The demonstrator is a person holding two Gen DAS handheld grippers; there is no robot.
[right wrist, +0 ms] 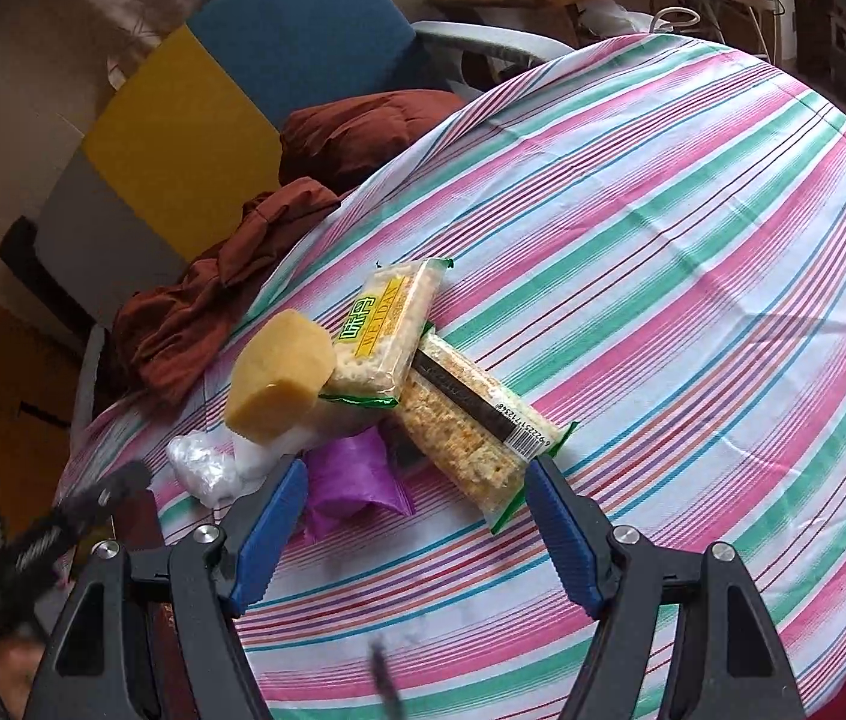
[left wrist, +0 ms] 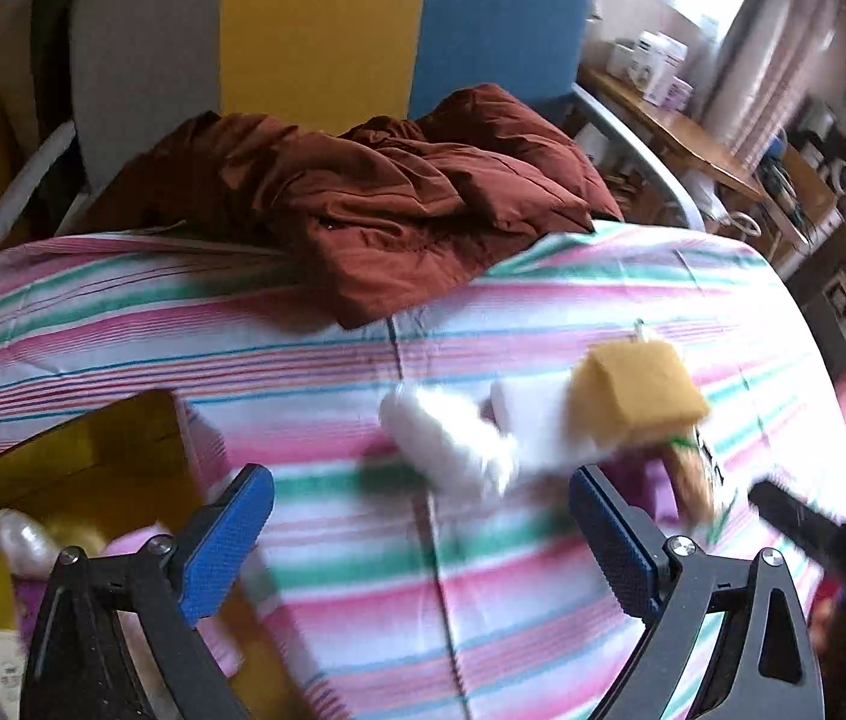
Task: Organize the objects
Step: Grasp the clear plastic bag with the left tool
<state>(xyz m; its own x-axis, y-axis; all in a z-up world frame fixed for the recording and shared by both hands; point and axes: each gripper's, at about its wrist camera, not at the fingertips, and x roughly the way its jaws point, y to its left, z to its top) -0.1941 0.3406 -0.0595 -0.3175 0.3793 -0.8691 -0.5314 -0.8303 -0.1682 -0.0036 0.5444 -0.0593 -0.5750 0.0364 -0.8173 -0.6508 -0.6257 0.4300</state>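
two cracker packs (right wrist: 423, 378) lying crossed on the striped bench (right wrist: 693, 252), perhaps touching a yellow sponge (right wrist: 279, 378); both grippers' (right wrist: 417, 516) jaws standing apart, empty.

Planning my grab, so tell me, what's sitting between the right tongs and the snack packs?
In the right wrist view, a crumpled purple wrapper lies between the open right tongs and the two cracker packs, near the left blade.

The upper cracker packet (right wrist: 385, 327) carried a yellow label printed "WEIDAN" under two green-outlined Chinese characters; the lower cracker packet (right wrist: 471, 429) showed a white barcode strip reading "6 922251 712348"; print on the boxes (left wrist: 657, 63) on the wooden shelf (left wrist: 681, 138) was too small to read.
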